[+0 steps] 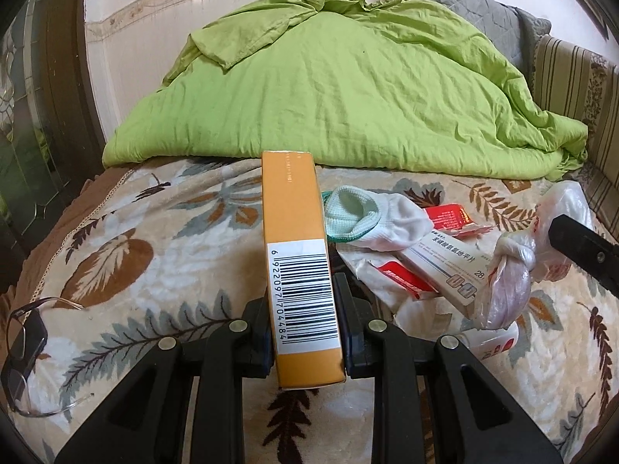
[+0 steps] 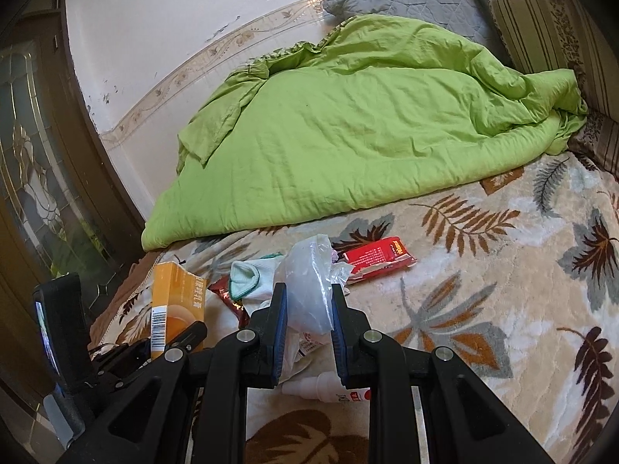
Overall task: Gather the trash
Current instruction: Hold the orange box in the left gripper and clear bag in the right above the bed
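Observation:
My left gripper [image 1: 303, 290] is shut on a tall orange box [image 1: 298, 239] with a barcode, held upright over the leaf-patterned blanket [image 1: 154, 270]. My right gripper [image 2: 308, 294] is shut on a knotted clear plastic bag [image 2: 309, 270], just right of the orange box [image 2: 174, 301]. The bag [image 1: 506, 282] also shows at the right of the left wrist view. Loose trash lies under and around it: a white medicine box [image 1: 445, 270], a red packet [image 2: 379, 257], a dark red wrapper [image 2: 232, 297] and a small white bottle [image 2: 329, 386].
A white and mint sock [image 1: 371, 220] lies among the trash. Glasses [image 1: 27, 348] rest at the blanket's left edge. A rumpled green quilt [image 1: 340, 92] covers the far half of the bed, with grey and striped pillows [image 2: 541, 27] beyond. A dark door [image 2: 38, 154] stands on the left.

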`<state>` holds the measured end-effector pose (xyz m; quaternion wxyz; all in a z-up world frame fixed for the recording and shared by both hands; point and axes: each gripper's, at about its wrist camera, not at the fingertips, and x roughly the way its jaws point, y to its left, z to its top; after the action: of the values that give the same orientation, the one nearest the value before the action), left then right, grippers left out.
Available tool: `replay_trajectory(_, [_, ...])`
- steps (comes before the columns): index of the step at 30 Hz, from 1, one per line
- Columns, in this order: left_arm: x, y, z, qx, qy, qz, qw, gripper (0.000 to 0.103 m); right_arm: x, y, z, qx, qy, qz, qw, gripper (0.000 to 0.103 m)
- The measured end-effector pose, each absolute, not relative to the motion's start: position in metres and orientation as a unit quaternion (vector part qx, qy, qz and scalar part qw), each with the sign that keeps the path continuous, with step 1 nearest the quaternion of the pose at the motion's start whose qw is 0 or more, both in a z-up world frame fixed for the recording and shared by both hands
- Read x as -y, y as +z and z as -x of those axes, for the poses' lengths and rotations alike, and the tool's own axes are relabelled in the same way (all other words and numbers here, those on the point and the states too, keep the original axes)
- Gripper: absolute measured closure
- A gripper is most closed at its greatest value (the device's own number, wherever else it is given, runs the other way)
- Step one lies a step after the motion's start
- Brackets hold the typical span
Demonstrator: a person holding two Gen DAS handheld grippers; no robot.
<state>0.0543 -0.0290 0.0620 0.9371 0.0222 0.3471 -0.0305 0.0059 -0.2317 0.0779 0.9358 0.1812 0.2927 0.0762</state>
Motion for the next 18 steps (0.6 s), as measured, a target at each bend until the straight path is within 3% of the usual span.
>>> replay_trajectory(18, [0.0316,0.0635,-0.0563,-0.338,-0.023,-0.038,0.94,0.079,0.2254,0.0747,-0.0125,-0.298,0.074,-0.179,0.935,0.081])
